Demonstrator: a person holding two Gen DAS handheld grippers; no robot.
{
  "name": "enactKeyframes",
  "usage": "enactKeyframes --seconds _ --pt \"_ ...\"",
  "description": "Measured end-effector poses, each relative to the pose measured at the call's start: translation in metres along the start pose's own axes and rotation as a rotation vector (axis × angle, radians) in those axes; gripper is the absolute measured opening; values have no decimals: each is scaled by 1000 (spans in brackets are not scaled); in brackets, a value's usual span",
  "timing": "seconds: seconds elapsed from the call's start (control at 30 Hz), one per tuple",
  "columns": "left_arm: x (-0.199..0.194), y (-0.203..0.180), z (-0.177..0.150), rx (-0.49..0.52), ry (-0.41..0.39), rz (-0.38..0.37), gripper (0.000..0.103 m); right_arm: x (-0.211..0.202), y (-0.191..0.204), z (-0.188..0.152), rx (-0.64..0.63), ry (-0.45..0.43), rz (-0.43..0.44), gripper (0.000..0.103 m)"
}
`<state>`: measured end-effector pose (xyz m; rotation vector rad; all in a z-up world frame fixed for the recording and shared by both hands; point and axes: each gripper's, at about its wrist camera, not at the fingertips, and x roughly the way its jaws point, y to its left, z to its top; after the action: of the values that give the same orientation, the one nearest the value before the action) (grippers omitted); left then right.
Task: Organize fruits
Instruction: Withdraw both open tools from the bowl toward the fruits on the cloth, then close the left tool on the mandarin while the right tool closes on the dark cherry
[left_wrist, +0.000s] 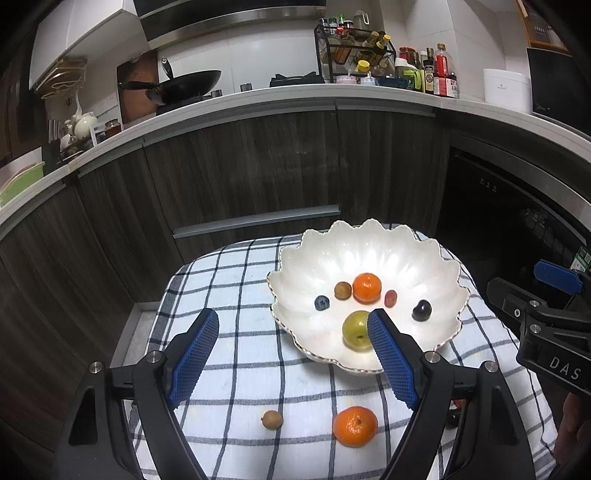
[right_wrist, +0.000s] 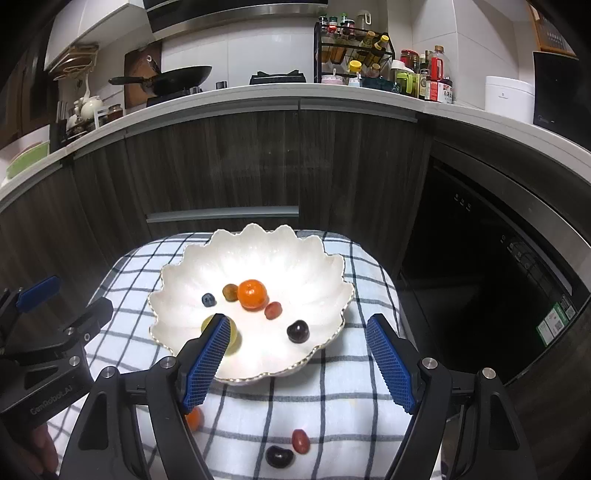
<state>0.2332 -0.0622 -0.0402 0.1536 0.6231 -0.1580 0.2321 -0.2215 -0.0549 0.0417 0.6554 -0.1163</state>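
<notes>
1. The left gripper (left_wrist: 293, 326) hangs over a checked cloth (left_wrist: 236, 369) with its fingers spread wide and nothing between them.
2. Beyond its right finger sits a white scalloped bowl (left_wrist: 369, 251); that fingertip overlaps a green fruit (left_wrist: 354, 330) lying in the bowl.
3. Farther past the fingertips, in the bowl, lie a blueberry (left_wrist: 322, 302), a small brown fruit (left_wrist: 342, 290), a tangerine (left_wrist: 366, 288), a reddish grape (left_wrist: 390, 298) and a dark cherry (left_wrist: 422, 310).
4. Nearer than the fingertips, on the cloth between the two fingers, lie a second brown fruit (left_wrist: 272, 420) and a second tangerine (left_wrist: 355, 426).
5. The right gripper (right_wrist: 295, 328) also has its fingers spread, holding nothing; the bowl's near rim lies between them.
6. Low between the right fingers, on the cloth, rest a red grape (right_wrist: 300, 441) and a dark cherry-like fruit (right_wrist: 279, 456).
</notes>
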Motion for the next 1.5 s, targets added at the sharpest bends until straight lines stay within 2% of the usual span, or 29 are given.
enactKeyframes --seconds 0.7,1.2,1.5 --pt "5 -18 -40 13 41 -38 83 9 -13 -40 0 69 2 76" --pt "14 -20 -61 74 60 -121 82 17 -8 -79 46 150 -24 76" --pt "24 -19 -72 107 77 -189 82 19 -5 -92 73 163 -47 76"
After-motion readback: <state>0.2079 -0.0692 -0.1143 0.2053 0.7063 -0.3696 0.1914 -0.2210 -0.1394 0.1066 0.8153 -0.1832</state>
